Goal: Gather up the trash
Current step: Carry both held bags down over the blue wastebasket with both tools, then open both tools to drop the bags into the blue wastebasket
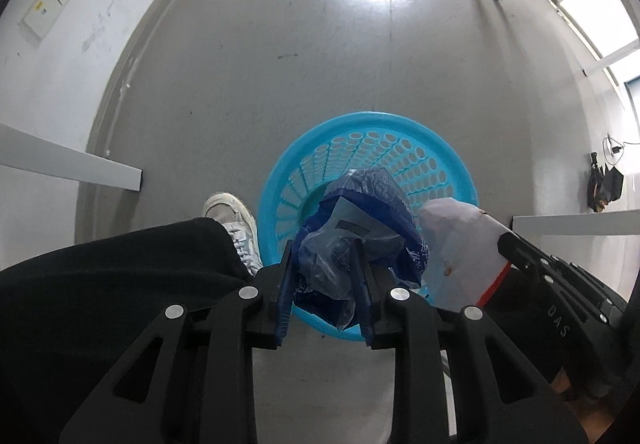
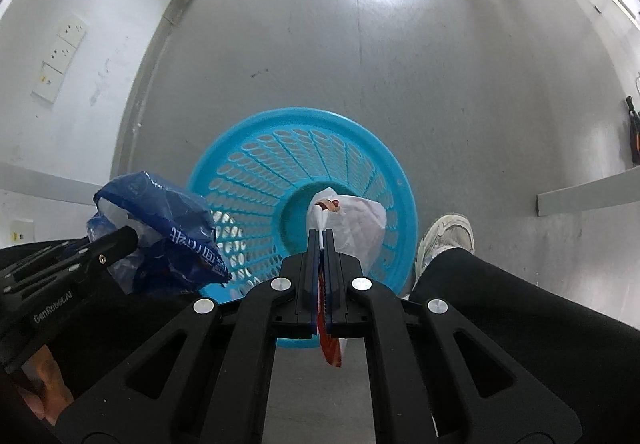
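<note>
Now both tongs hold wrappers: left tongs (image 1: 323,244) blue wrapper (image 1: 360,212), right tongs (image 2: 320,234) white wrapper (image 2: 360,220), over basket (image 2: 256,148).

The basket (image 2: 372,148) is bright blue plastic, smooth and faintly glossy, its wall pierced with rows of oval holes. The blue wrapper (image 1: 360,212) is thin crinkled plastic film, shiny, partly clear. The white bag (image 2: 360,228) is soft, thin, semi-translucent plastic with a slight sheen. Both the left gripper (image 1: 322,248) and the right gripper (image 2: 320,240) are matt black plastic with polished metal pivot pins and ribbed blue pads. The floor (image 1: 320,64) is smooth grey, glossy enough to mirror a bright glare. The trousers (image 1: 120,276) are matt black cloth; the shoe (image 2: 444,240) is pale mesh fabric
</note>
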Tool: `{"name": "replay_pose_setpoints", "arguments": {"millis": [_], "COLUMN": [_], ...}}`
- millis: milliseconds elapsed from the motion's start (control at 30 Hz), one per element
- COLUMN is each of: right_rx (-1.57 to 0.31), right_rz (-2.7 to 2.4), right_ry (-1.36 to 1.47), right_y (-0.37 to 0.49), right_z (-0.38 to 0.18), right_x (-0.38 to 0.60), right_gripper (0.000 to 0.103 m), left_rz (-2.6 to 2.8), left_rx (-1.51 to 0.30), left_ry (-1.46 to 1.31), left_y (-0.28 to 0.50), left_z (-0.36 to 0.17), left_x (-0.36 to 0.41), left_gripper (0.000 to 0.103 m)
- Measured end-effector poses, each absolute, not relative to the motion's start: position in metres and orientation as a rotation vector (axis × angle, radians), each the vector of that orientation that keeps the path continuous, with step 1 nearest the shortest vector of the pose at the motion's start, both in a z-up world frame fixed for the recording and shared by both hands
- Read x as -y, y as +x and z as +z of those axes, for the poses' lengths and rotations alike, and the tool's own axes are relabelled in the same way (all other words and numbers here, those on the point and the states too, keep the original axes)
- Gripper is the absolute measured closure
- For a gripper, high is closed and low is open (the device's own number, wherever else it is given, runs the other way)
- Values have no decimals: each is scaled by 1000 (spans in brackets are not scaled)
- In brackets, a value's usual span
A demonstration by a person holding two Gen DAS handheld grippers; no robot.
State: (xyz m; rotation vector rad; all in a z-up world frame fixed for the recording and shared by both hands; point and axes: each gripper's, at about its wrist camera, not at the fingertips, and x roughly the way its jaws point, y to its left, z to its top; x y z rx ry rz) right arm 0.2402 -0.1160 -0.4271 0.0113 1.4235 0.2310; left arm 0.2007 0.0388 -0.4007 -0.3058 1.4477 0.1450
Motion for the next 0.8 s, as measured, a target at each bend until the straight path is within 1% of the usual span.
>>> {"name": "replay_pose_setpoints", "arguments": {"millis": [167, 233, 267, 300, 533, 800], "right_rx": [-1431, -1448, -1453, -1447, -1426, -1351], "right_rz": [241, 244, 243, 237, 236, 254], "right_ry": [30, 64, 79, 89, 87, 55], "right_y": [242, 242, 243, 242, 230, 210], "right_z": [-431, -433, -433, -432, -416, -377], "right_x": [116, 119, 122, 125, 129, 133], "right_gripper": [101, 93, 71, 54, 54, 53], "left_rz": [137, 124, 127, 128, 132, 52], "left_rx": [-1460, -1438, -1423, -1406, -1383, -1273], "left_ry": [-339, -371, -381, -391, -403, -372], "left_y": [204, 206, 206, 205, 197, 171], "left_z": [-404, -402, -399, -398, -387, -343], "left_x": [-39, -42, -44, -47, -48, -44], "left_gripper": [77, 59, 39, 40, 40, 39]}}
